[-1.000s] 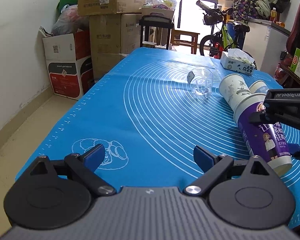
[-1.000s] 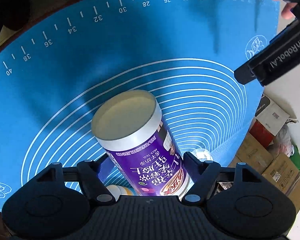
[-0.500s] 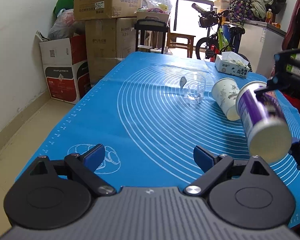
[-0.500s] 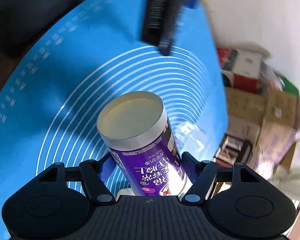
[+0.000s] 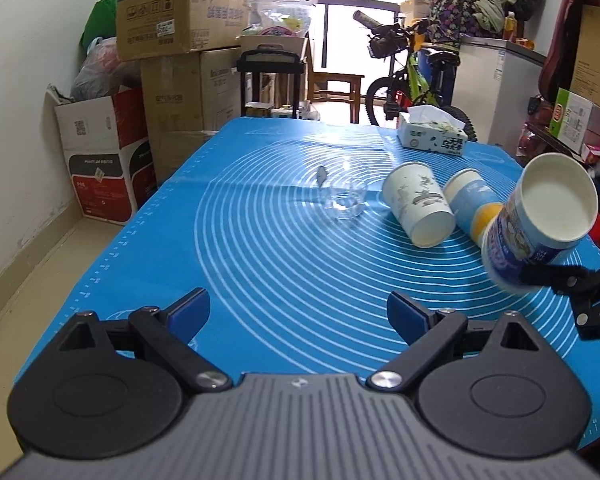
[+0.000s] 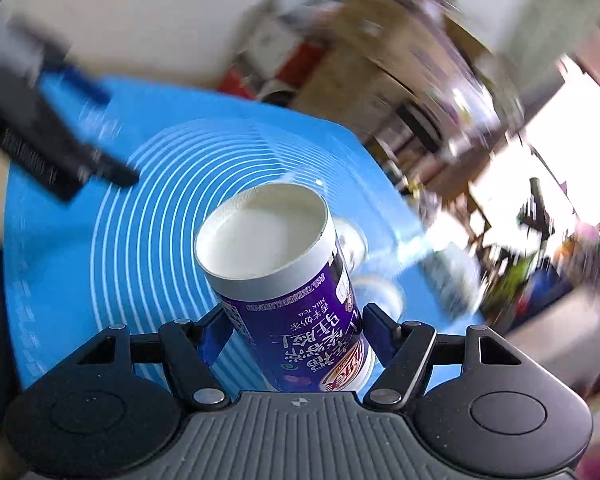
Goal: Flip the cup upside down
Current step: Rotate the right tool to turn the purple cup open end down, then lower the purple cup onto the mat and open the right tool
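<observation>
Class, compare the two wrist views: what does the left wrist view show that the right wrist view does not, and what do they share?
Only the left: the tissue box, a bicycle, and the open left tool.
Only the right: the purple cup's Milk Tea label, clamped in the right tool.
Both: the cup with its white base showing, held above the blue mat, and cups lying behind it.

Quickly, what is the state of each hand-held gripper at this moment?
Left hand-held gripper: open, holding nothing.
Right hand-held gripper: closed on the purple milk tea cup, lifted off the blue mat.
</observation>
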`<act>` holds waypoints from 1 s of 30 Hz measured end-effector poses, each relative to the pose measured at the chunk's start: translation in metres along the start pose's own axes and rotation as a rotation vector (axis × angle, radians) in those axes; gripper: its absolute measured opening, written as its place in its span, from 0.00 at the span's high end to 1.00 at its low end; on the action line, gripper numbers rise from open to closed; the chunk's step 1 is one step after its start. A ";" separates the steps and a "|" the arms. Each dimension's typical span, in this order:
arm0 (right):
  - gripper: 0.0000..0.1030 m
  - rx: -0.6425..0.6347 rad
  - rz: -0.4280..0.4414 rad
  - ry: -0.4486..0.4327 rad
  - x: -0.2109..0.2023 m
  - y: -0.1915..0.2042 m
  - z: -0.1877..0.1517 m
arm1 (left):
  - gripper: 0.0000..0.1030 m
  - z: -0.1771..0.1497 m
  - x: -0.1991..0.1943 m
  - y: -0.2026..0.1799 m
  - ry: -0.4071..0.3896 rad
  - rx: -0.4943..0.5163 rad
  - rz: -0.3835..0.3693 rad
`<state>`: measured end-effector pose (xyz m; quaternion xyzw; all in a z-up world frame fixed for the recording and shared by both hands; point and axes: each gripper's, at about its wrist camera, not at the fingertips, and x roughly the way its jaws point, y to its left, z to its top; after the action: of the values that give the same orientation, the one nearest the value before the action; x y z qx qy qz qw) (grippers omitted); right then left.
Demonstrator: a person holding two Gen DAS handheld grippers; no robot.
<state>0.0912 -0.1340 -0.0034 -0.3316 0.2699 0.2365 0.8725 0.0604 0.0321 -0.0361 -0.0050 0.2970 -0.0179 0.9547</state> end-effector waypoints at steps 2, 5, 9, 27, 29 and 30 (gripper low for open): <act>0.33 0.132 0.027 -0.010 0.004 -0.010 -0.012 | 0.08 0.001 0.001 -0.005 0.002 0.009 -0.006; 0.33 0.315 0.062 -0.019 0.005 -0.026 -0.034 | 0.08 0.002 0.003 -0.012 0.006 0.020 -0.014; 0.34 0.551 0.097 -0.052 0.007 -0.051 -0.064 | 0.08 0.002 0.004 -0.020 0.011 0.030 -0.025; 0.29 0.726 0.123 -0.090 0.016 -0.072 -0.091 | 0.08 0.002 0.001 -0.042 0.019 0.066 -0.040; 0.29 0.721 0.117 -0.077 0.017 -0.071 -0.091 | 0.08 0.003 0.000 -0.043 0.018 0.065 -0.043; 0.28 0.719 0.115 -0.073 0.016 -0.070 -0.092 | 0.08 0.003 -0.001 -0.043 0.017 0.064 -0.043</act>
<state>0.1158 -0.2417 -0.0404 0.0206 0.3227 0.1868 0.9277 0.0604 -0.0107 -0.0323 0.0195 0.3043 -0.0479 0.9512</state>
